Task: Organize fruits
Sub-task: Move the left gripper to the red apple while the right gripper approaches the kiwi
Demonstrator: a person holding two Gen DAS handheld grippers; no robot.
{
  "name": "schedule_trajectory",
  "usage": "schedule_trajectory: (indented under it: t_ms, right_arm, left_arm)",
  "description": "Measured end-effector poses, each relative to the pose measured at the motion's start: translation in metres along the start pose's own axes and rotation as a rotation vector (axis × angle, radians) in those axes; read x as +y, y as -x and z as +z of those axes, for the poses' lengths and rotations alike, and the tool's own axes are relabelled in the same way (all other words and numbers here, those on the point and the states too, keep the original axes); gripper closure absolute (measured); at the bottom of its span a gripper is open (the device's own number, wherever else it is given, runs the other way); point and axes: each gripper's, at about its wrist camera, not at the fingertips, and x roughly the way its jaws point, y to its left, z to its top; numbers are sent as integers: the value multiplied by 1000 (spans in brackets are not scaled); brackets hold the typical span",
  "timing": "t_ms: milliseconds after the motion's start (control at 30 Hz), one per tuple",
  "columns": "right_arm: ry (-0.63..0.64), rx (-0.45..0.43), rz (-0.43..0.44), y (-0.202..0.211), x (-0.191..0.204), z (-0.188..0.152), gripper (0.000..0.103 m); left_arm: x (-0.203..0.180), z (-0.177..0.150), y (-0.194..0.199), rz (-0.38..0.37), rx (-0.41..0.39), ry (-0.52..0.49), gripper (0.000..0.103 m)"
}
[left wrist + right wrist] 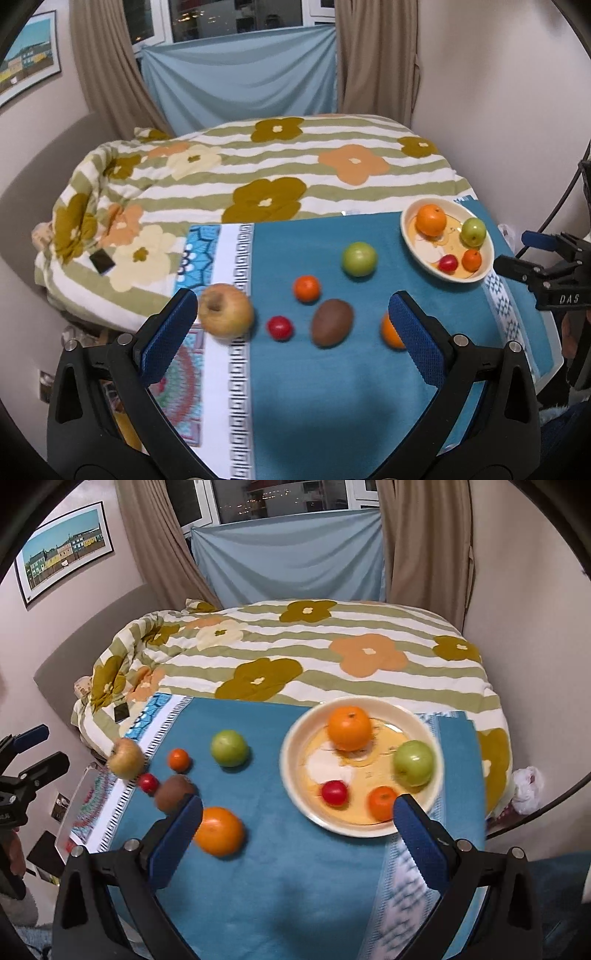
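Note:
A cream plate (295,775) on the teal cloth holds an orange (349,728), a green apple (413,763), a small red fruit (334,793) and a small orange (382,803). Loose on the cloth lie a yellowish apple (226,311), a small red fruit (280,327), a brown kiwi (331,322), a small orange (306,288), a green apple (359,259) and a large orange (218,830). My left gripper (293,325) hangs open above the loose fruit. Near the plate's front, my right gripper (297,823) is open too, holding nothing.
The teal cloth (332,387) covers a small table with a patterned border (240,332) at its left. Behind it lies a bed with a flowered striped blanket (258,173). Walls close in on the right and left. A white bag (526,788) sits at the right.

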Motion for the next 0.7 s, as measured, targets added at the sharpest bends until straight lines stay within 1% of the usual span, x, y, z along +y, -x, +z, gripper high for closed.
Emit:
schedule_trajectory:
  t_ms: [200,367,500,567,700]
  right_arm:
    - [-5,21,0,-10,51,-4,0]
    - [4,22,0,-24,90,-7,0]
    - [45,27,6,-48,121,-14,0]
    - [81,25,2,-57,132,-17,0]
    - [145,24,-8,-75,146,-20,0]
  left_arm:
    - [48,-3,-6,-44,12,-18,0]
    - [82,-8,-21,-98,31,-58,0]
    - [101,-14,-44,-148,56,-86,0]
    - [108,-18,-60,-169,78,-117,0]
    - [110,-25,-84,-192,97,-181,0]
